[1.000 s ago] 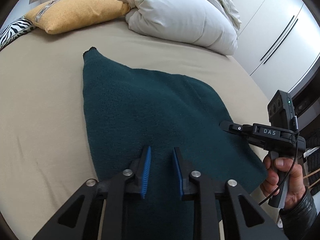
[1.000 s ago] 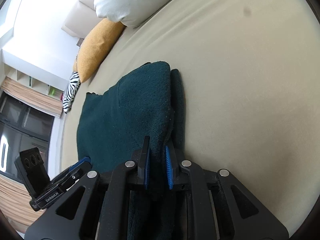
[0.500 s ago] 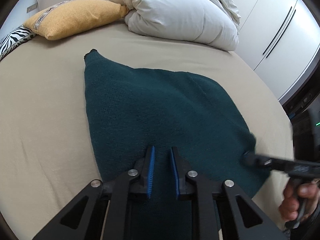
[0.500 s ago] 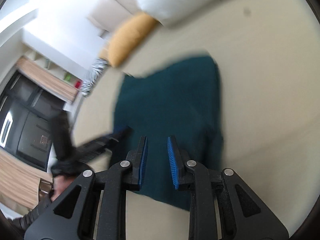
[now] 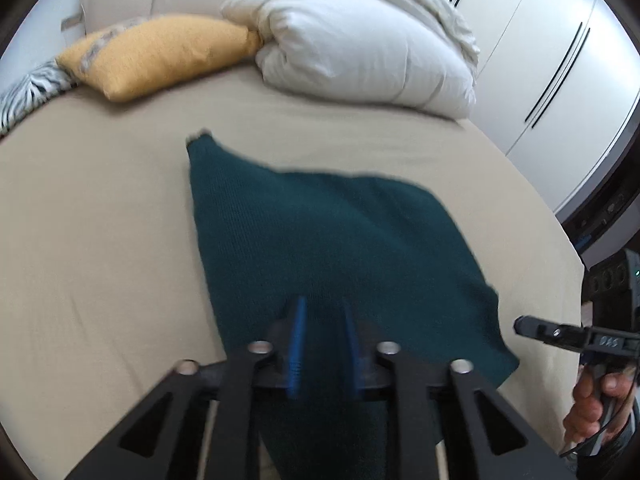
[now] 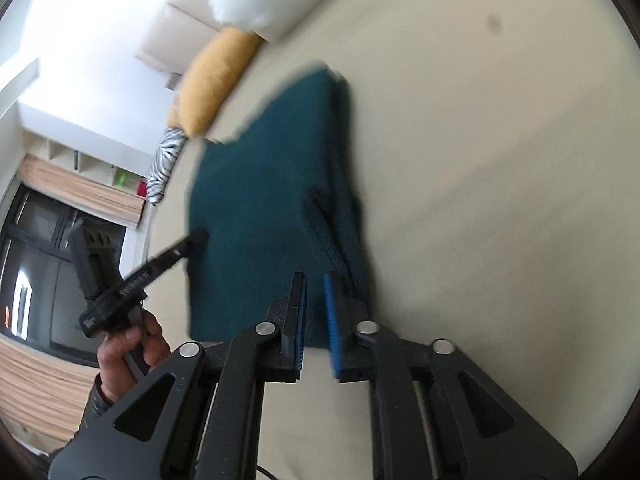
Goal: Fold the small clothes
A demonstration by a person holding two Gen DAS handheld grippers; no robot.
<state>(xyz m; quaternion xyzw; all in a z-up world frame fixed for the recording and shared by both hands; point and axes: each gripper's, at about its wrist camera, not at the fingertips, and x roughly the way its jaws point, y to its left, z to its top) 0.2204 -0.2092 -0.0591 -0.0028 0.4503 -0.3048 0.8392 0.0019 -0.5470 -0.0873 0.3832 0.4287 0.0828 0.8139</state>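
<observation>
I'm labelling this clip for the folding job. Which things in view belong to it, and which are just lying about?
Belongs to the job:
dark green knitted garment, lying on the bed
left gripper
right gripper

Just lying about:
yellow cushion
white duvet
zebra-striped cushion
white wardrobe

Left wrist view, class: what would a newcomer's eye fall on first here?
The dark teal knitted garment spread on the beige bed, just beyond the left tongs. Behind it, a mustard cushion lies beside a white duvet at the headboard.
</observation>
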